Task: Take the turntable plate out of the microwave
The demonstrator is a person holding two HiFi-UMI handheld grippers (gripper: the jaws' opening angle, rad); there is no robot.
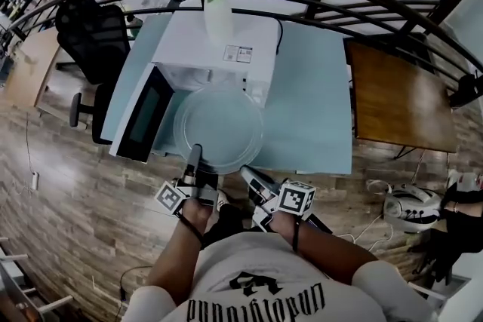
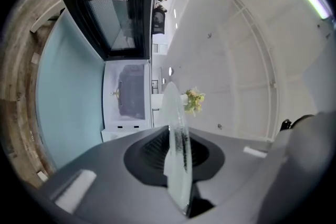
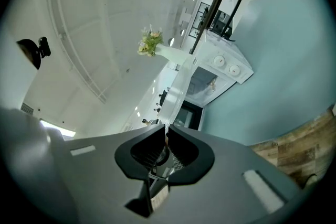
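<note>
Closest to me, bottom middle of the head view, both my hands are on the rim of the clear round glass turntable plate [image 1: 219,128]. My left gripper [image 1: 195,159] is on its near-left edge and my right gripper [image 1: 249,176] is on its near-right edge.

You only really see the grip in the gripper views, though. In the left gripper view the plate [image 2: 175,113] runs edge-on up the centre. The left gripper [image 2: 178,157] has its jaws narrow, with the pads pinched onto the glass. Same deal in the right gripper view: the right gripper [image 3: 165,145] is nearly closed on the rim, and the plate [image 3: 177,89] rises out of the pinch as a thin strip.

Only the head view gives the full disc. It's outside the white microwave [image 1: 226,56], just in front of the opening, with the black-framed door [image 1: 143,117] swung open at its left. The right gripper view adds two round knobs [image 3: 226,64]. The left gripper view looks into the cavity [image 2: 128,94].

A white vase of yellow and purple flowers [image 1: 217,11] stands on top of the microwave. Everything sits on a pale blue table [image 1: 309,109]. Beyond it there's a brown wooden table [image 1: 400,98] at right, a black office chair [image 1: 94,34] upper left, a dark curved railing [image 1: 339,0] across the top, and wood-plank floor [image 1: 53,185] around it all.
</note>
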